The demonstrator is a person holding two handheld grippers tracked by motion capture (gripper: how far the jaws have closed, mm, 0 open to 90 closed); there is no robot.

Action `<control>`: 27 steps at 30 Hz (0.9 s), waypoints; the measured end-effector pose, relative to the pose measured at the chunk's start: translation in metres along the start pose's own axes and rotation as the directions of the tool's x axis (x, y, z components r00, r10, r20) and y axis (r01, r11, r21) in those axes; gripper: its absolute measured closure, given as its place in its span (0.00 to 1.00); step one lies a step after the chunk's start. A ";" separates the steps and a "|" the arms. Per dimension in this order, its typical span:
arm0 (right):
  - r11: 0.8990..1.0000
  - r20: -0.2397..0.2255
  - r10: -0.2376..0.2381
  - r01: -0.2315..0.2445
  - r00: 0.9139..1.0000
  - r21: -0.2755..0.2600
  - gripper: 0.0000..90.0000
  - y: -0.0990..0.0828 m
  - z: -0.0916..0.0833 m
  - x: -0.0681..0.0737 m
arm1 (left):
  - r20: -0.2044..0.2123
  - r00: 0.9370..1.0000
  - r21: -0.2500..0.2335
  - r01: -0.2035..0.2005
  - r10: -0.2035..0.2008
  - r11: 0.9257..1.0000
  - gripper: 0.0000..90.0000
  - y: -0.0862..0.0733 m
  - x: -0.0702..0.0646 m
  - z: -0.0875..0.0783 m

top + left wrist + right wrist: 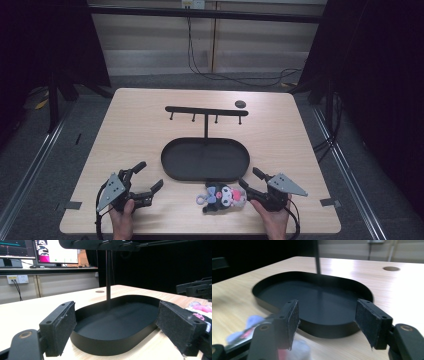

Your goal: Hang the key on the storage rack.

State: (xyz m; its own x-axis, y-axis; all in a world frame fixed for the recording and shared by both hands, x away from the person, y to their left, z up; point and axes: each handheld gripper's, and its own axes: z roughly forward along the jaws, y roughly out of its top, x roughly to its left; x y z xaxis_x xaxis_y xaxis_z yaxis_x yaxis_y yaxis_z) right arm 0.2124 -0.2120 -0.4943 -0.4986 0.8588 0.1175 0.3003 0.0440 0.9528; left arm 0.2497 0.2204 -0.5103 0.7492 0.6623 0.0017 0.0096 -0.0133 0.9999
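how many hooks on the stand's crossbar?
4, hanging in a row under the crossbar of the stand above the black tray: one near the left end, two either side of the post, one near the right end. None look hidden from the high view.

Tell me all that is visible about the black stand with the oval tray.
The black stand looks like matte metal. An oval tray with a low rim forms its base, and nothing lies in it. A thin post rises from the tray's far side to a horizontal bar with four small pegs hanging under it, all bare. It stands upright mid-table. The plush toy lies just before the near rim; contact is unclear.
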 end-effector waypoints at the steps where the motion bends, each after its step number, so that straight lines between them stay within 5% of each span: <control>1: 1.000 0.000 0.000 0.000 1.000 0.000 0.39 0.000 0.000 0.000 | 0.001 1.000 -0.002 0.003 -0.003 1.000 0.17 0.000 0.000 0.000; 14: 0.992 -0.117 -0.031 0.045 0.993 0.118 0.40 0.020 0.008 0.008 | 0.000 1.000 -0.001 0.002 -0.002 1.000 0.17 0.000 0.000 0.000; 17: 0.985 -0.177 -0.037 0.066 0.983 0.161 0.43 0.025 0.013 0.012 | -0.001 1.000 0.000 0.000 0.000 1.000 0.17 0.000 0.000 0.000; 24: 0.973 -0.238 -0.045 0.097 0.970 0.209 0.45 0.040 0.018 0.015 | 0.000 1.000 0.000 0.000 0.000 1.000 0.17 0.000 0.000 0.000; 25: 0.969 -0.248 -0.051 0.108 0.967 0.221 0.45 0.044 0.019 0.016 | 0.000 1.000 -0.001 0.002 -0.002 1.000 0.17 0.000 0.000 0.000; 26: 0.954 -0.295 -0.055 0.137 0.954 0.268 0.46 0.051 0.024 0.018 | 0.000 1.000 -0.002 0.003 -0.003 1.000 0.17 0.000 0.000 0.000; 27: 0.954 -0.295 -0.055 0.137 0.954 0.268 0.46 0.051 0.024 0.018 | 0.000 1.000 -0.002 0.003 -0.003 1.000 0.17 0.000 0.000 0.000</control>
State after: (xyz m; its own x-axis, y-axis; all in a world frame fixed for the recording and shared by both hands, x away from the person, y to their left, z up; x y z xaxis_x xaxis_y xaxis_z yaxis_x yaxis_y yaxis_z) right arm 0.2383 -0.1822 -0.4499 -0.7319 0.6663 0.1426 0.4356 0.2966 0.8498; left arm 0.2497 0.2202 -0.5103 0.7495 0.6620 -0.0011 0.0106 -0.0103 0.9999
